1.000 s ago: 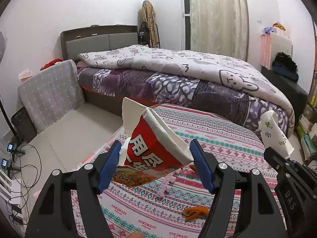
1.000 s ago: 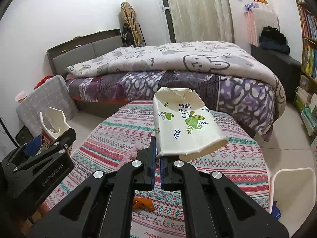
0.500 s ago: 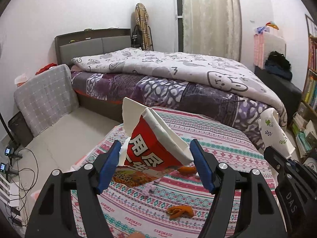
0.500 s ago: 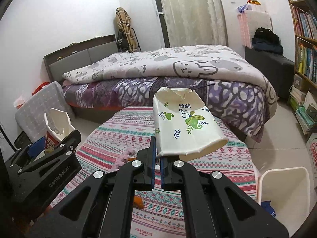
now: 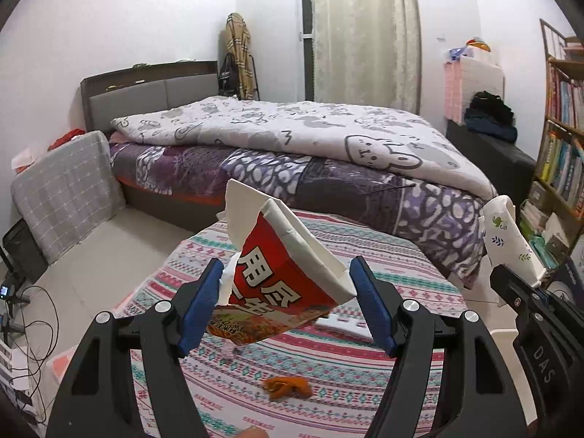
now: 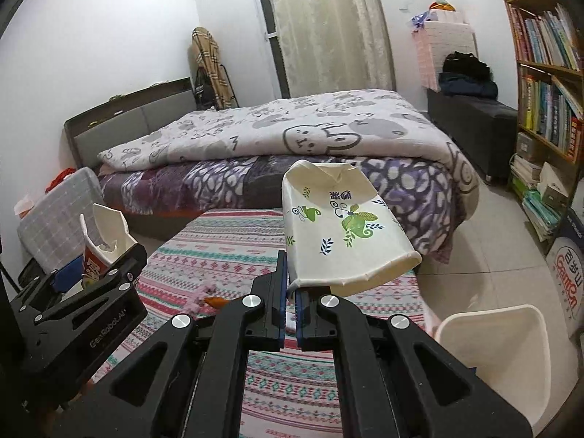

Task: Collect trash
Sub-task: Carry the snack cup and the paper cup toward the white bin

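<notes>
A crushed red-and-white instant noodle cup (image 5: 284,281) hangs above the table, and my left gripper (image 5: 286,263) is shut on it with its blue pads (image 5: 199,303) on either side. My right gripper (image 6: 289,286) is shut on the bottom edge of a flattened white paper cup (image 6: 343,233) with a green leaf print. In each wrist view the other gripper shows at the edge: the right gripper (image 5: 529,314) with its paper cup (image 5: 509,233), and the left gripper (image 6: 73,314) with its noodle cup (image 6: 106,237). An orange peel (image 5: 286,385) lies on the table.
A round table under a striped patterned cloth (image 5: 328,365) sits below both grippers, with a pink scrap (image 6: 199,294) and a white flat piece (image 5: 350,323) on it. A white bin (image 6: 503,357) stands on the floor at its right. Behind are a bed (image 5: 292,138) and a bookshelf (image 6: 547,91).
Both grippers have moved to the right together, keeping their holds. The table and bed slid left in view, while the bookshelf and the white bin came further in.
</notes>
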Available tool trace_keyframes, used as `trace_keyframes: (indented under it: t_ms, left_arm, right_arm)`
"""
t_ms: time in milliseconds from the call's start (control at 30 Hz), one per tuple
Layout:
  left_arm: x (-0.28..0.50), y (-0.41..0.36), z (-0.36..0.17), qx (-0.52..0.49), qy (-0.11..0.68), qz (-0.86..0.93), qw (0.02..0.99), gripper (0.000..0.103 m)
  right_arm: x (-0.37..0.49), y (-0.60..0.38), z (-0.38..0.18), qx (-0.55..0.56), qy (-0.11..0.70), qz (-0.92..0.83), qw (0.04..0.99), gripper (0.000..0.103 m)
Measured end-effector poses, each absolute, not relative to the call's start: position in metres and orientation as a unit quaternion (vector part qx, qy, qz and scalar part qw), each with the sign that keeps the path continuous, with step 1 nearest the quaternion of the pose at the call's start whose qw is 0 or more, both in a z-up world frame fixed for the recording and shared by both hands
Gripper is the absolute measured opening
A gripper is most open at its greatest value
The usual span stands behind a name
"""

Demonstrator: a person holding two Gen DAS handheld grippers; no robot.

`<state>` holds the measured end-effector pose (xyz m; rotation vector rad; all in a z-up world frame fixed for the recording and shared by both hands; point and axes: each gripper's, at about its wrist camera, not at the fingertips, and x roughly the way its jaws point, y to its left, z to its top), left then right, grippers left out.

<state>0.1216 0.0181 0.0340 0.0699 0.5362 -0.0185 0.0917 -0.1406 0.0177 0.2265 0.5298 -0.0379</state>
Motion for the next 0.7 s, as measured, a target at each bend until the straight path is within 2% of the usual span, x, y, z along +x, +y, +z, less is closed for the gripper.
trace_keyframes:
  t_ms: [700]
  left_arm:
    - [0.104, -0.043, 0.035, 0.058, 0.258, -0.058, 0.963, 0.070]
  right_arm:
    - [0.065, -0.205, 0.018, 0.131, 0.255, -0.076, 0.955, 0.003]
